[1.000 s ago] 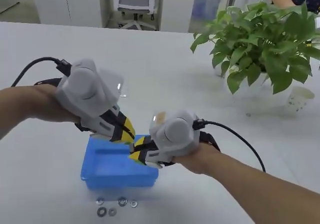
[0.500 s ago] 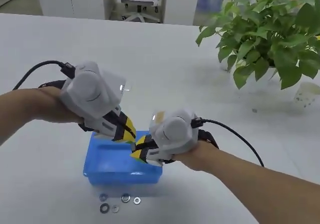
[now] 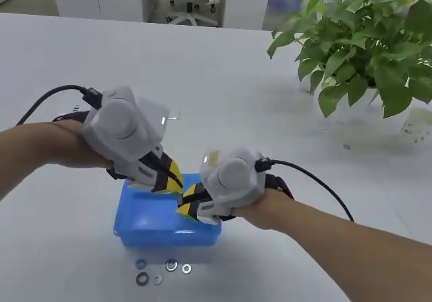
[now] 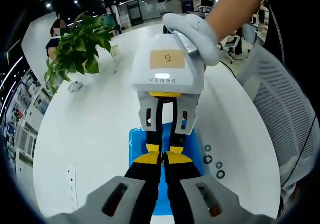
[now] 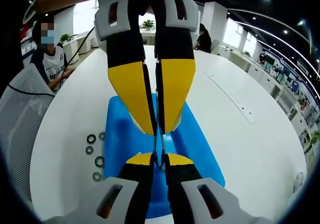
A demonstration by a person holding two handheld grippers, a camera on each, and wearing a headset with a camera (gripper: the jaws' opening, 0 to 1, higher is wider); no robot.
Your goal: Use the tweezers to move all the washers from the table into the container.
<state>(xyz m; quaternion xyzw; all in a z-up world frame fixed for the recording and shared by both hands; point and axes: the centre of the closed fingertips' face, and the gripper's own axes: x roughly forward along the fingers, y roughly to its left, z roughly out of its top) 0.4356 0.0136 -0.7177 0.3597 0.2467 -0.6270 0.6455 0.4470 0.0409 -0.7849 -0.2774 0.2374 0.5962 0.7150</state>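
Head view, L to R: left gripper (image 3: 174,179), smooth grey-white plastic shell w/ black cable, black jaws tipped w/ yellow pads, angled down-right over the glossy blue rectangular plastic container (image 3: 145,231). Container is a shallow tray w/ rounded corners on the matte white table (image 3: 223,92). Inside is hard to see, as both grippers cover much of it.

Small flat silvery metal ring washers (image 3: 171,266) lie in a loose cluster on the table just in front of the container's near wall, not touching it.

Right gripper (image 3: 186,205) has the same build and points up-left, nose to nose w/ the left one.

In the right gripper view, the thin silvery metal tweezers (image 5: 158,146) run lengthwise from the right jaws straight into the left jaws, above the container. Both pairs are pressed nearly together, pinching the strip. Most of the tweezers are hidden by the pads, so can't tell which end is the tip.

Far right: leafy green potted plant (image 3: 358,52), cut off by the frame edge.
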